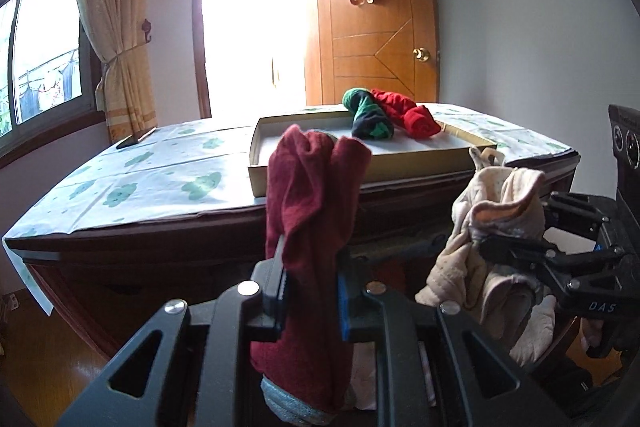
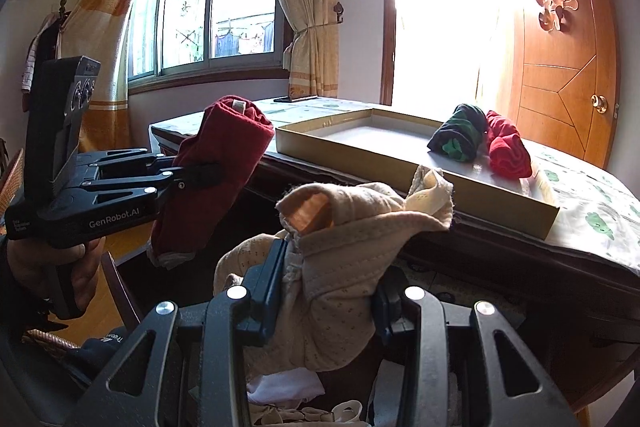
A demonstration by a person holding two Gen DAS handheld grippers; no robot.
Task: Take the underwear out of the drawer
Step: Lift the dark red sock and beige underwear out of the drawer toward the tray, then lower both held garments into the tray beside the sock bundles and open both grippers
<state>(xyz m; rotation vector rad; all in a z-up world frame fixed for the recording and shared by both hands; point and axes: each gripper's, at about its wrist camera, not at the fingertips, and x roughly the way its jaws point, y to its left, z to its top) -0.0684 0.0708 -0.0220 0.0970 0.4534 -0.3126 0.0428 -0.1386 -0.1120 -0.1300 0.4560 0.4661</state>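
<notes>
My left gripper [image 1: 310, 291] is shut on a rolled dark red underwear [image 1: 312, 211], held upright in front of the dresser. From the right wrist view the same left gripper [image 2: 200, 175] grips that dark red roll [image 2: 216, 167] at the left. My right gripper [image 2: 326, 291] is shut on a beige dotted underwear [image 2: 340, 259], which bulges above the jaws. In the left wrist view the right gripper [image 1: 496, 251] and its beige underwear [image 1: 492, 227] sit at the right. A shallow cardboard box [image 1: 316, 171] on the dresser top holds a green-and-navy roll [image 1: 368, 113] and a bright red roll [image 1: 408, 113].
The dresser top [image 1: 132, 183] carries a white cloth with green prints and a dark phone [image 1: 136, 138] near its far left edge. Below the grippers, an open drawer shows more folded garments [image 2: 288, 387]. Behind stand a wooden door [image 1: 380, 39], a window and curtains. A person's hand [image 2: 76, 271] holds the left gripper.
</notes>
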